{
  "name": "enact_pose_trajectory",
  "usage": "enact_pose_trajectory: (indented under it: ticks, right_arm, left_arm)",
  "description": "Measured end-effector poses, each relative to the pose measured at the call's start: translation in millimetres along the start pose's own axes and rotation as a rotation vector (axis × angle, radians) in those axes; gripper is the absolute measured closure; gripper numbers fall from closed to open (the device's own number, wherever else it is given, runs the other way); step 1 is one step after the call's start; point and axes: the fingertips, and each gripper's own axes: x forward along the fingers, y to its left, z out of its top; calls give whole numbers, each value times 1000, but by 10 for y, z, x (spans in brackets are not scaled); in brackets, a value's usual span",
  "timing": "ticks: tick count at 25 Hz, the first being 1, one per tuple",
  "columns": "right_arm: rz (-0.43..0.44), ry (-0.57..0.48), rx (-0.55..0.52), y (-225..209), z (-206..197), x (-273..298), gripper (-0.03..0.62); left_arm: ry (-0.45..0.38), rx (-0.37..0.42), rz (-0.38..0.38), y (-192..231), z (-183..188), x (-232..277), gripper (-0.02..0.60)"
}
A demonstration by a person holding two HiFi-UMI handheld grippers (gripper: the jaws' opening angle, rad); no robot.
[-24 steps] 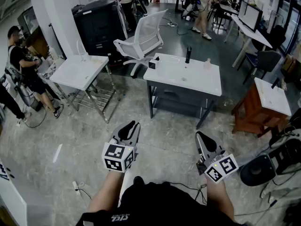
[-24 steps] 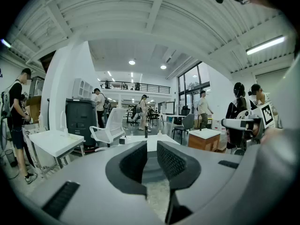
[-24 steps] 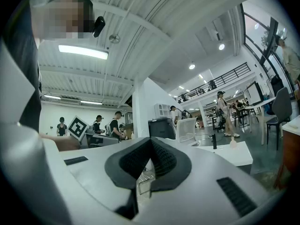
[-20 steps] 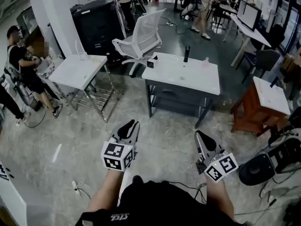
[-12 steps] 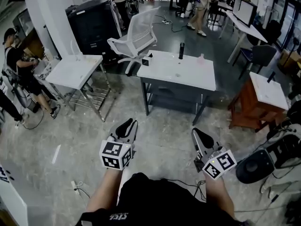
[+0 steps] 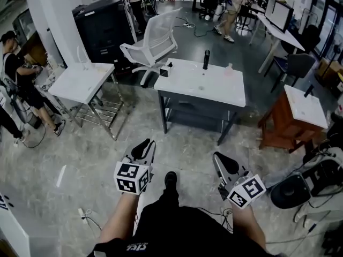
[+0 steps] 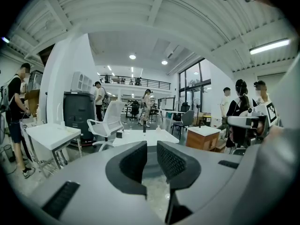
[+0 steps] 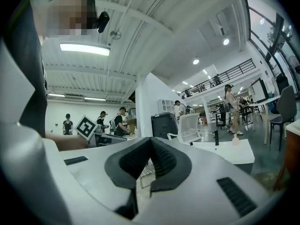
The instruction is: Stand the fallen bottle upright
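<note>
A white table (image 6: 214, 87) stands a few steps ahead. On its far edge a dark bottle (image 6: 206, 59) stands upright, with a small clear bottle (image 6: 229, 67) to its right and a small black box (image 6: 163, 72) at the left corner. I cannot make out a bottle lying down. The left gripper (image 6: 143, 143) and right gripper (image 6: 220, 158) hang low above the floor, far short of the table. In the left gripper view the left gripper (image 7: 151, 149) shows a narrow empty gap. In the right gripper view the pads of the right gripper (image 8: 151, 146) meet, holding nothing.
A white office chair (image 6: 155, 44) and a black cabinet (image 6: 104, 23) stand behind the table at the left. A white side table (image 6: 83, 82) is at the left, a brown table (image 6: 292, 119) at the right. People stand around. Cables and a black round base (image 6: 289, 191) lie on the floor.
The view has moved closer to the white table, and a foot has stepped forward between the grippers. Both grippers keep their jaws as they were.
</note>
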Motion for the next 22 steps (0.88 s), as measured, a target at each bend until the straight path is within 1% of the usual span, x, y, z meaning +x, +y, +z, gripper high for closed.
enact_pose_trajectory:
  ticks: [2,6,9,12,15,19,22]
  right_arm:
    - [-9,16,12,-103,-34,110,582]
    - [-38,50,36,-442,-111,425,582]
    - [-25,73,27,-688,-114,863,582]
    - [3,98,16,-929,-49,1437,582]
    - [23,110,22,-1142,10,1946,582]
    - [11,115,62,-1448,20,2423,582]
    - [1,121,94,-1591,-46,2745,582]
  left_arm:
    - [3,-12,-9,83,-8,176,506]
    - [5,-38,-40,281,-25,657,506]
    - [-5,-61,-45,582,20,1075,506]
    - [-19,-86,-44,948,132,1502,508]
    - [-8,-86,-51,1277,221,1897,508]
    - [10,-76,-73,1590,348,2330,508]
    - [30,-68,-84,1828,393,2581,509]
